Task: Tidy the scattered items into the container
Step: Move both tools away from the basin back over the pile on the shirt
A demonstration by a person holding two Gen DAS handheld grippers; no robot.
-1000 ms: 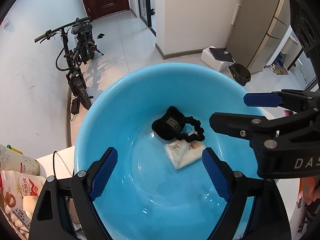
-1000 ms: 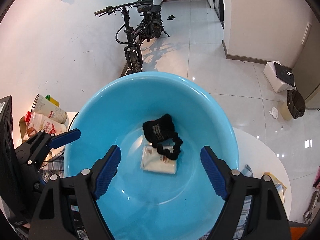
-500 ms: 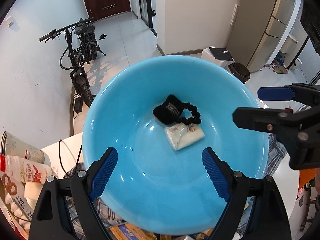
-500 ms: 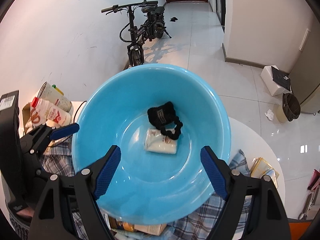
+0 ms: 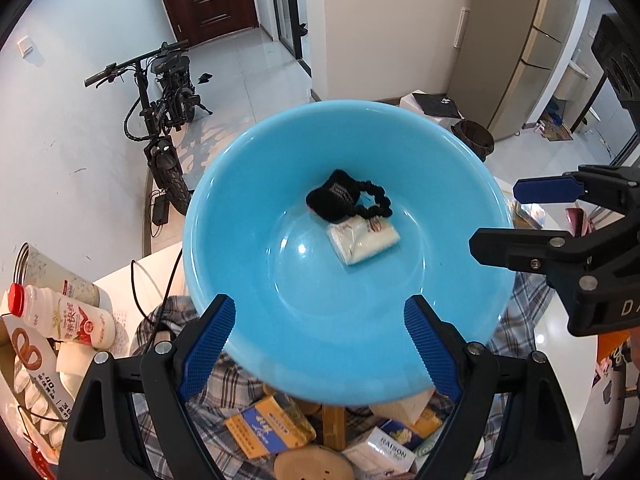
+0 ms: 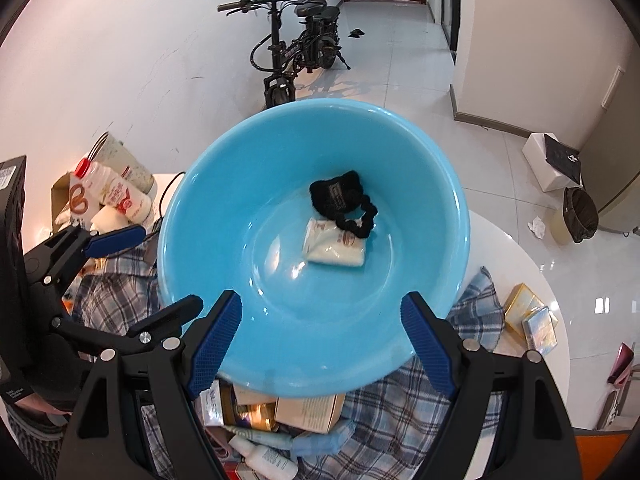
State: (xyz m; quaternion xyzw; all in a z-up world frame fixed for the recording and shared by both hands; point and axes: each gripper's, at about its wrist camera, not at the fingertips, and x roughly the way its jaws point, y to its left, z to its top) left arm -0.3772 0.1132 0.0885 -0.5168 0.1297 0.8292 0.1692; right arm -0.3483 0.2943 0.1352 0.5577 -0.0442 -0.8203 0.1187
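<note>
Blue basin (image 5: pixel 256 184): it sits on your checked cloth (image 6: pixel 400 404) on the white table (image 6: pixel 516 256), holding one black pouch (image 5: pixel 334 198), one black hair tie (image 5: pixel 376 202) and one white packet (image 5: pixel 362 240) lying together near the middle. Below its near rim, still on the cloth: small boxes (image 5: pixel 268 428), a wooden disc (image 5: pixel 312 464), a white bottle (image 6: pixel 266 460). Your left gripper (image 5: pixel 320 344) and right gripper (image 6: pixel 320 336) both hang above the near rim, jaws spread wide, gripping nothing.
</note>
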